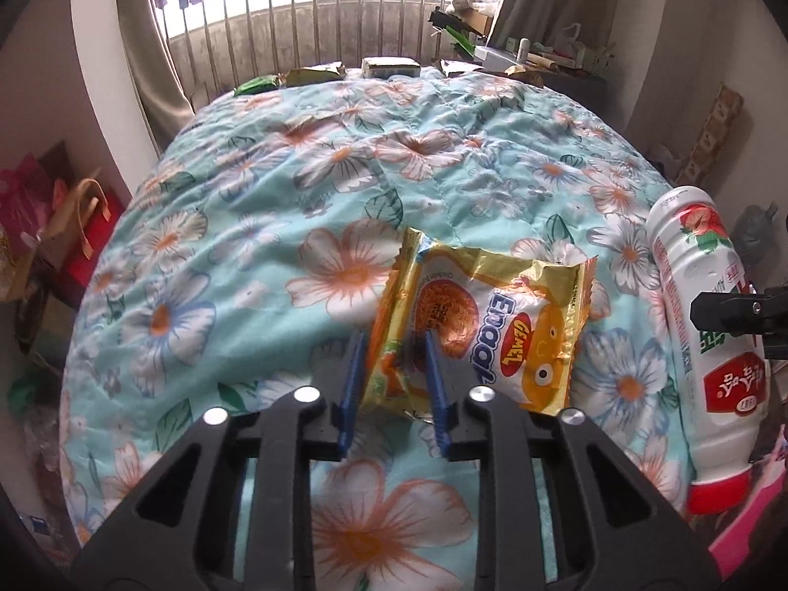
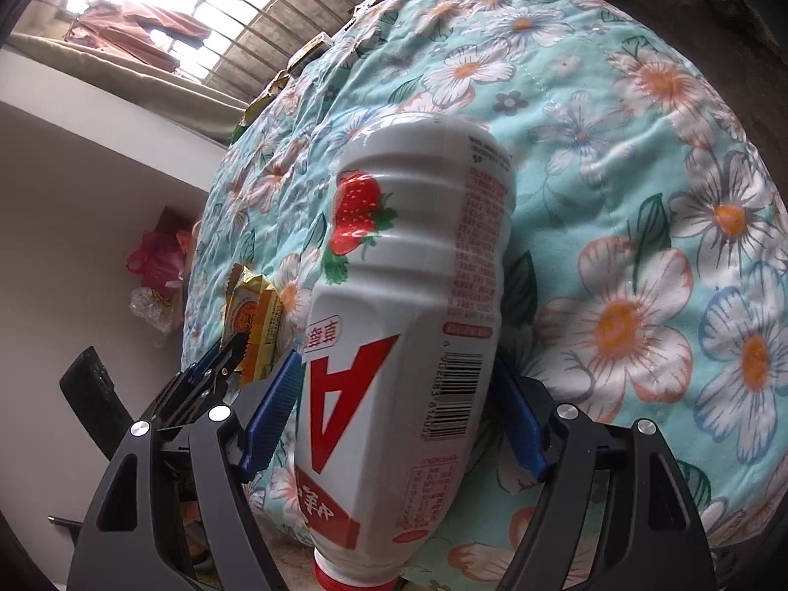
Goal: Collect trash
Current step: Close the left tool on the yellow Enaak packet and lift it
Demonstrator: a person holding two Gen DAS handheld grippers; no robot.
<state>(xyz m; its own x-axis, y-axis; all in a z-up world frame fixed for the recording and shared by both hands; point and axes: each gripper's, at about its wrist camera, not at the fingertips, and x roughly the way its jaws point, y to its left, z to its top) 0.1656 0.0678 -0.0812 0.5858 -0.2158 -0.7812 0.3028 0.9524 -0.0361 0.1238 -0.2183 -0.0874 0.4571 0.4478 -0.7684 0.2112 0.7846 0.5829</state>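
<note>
A yellow instant-noodle wrapper (image 1: 492,325) lies crumpled on the floral quilt (image 1: 236,207), and my left gripper (image 1: 392,344) is shut on its left end, blue fingers on either side. The right wrist view shows that wrapper (image 2: 256,315) standing on edge by the left gripper (image 2: 231,349). A white strawberry-drink bottle (image 2: 409,295) with a red cap fills the right wrist view; my right gripper (image 2: 396,362) is shut on its lower body, cap toward the camera. In the left wrist view the bottle (image 1: 699,295) hangs over the bed's right edge beside the right gripper (image 1: 738,315).
More wrappers lie along the bed's far edge: a green pack (image 1: 256,83), a gold one (image 1: 315,74) and a small box (image 1: 389,66). Bags (image 1: 54,216) crowd the floor on the left. A cluttered desk (image 1: 541,56) stands at the back right, window bars behind.
</note>
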